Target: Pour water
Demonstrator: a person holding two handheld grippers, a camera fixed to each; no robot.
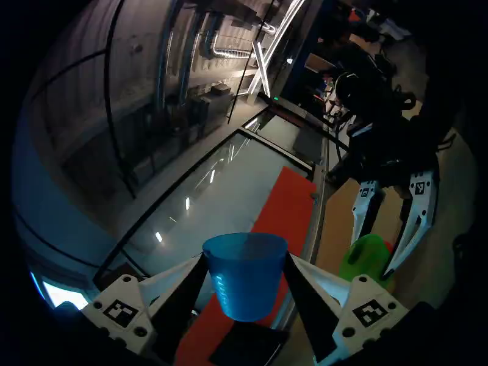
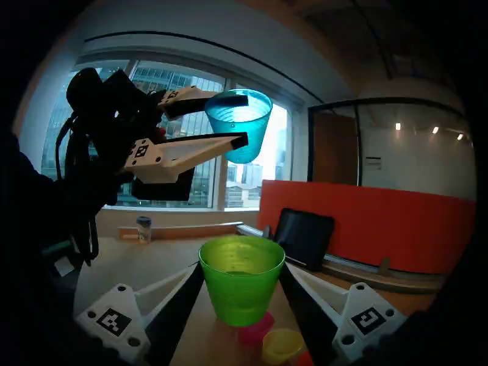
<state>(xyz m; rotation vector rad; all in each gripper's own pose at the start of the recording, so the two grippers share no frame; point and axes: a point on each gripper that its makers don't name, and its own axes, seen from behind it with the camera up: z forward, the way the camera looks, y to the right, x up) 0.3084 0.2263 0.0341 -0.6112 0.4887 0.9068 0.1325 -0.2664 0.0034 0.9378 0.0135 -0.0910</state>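
1. Both cups look like thin, light plastic, stiff but slick and squeezable, so mid-wall seems the safest hold.
2. The left gripper is clamped on the blue cup, held high — well above the other.
3. The right gripper pinches the green cup low by the table — water inside, I can't tell.
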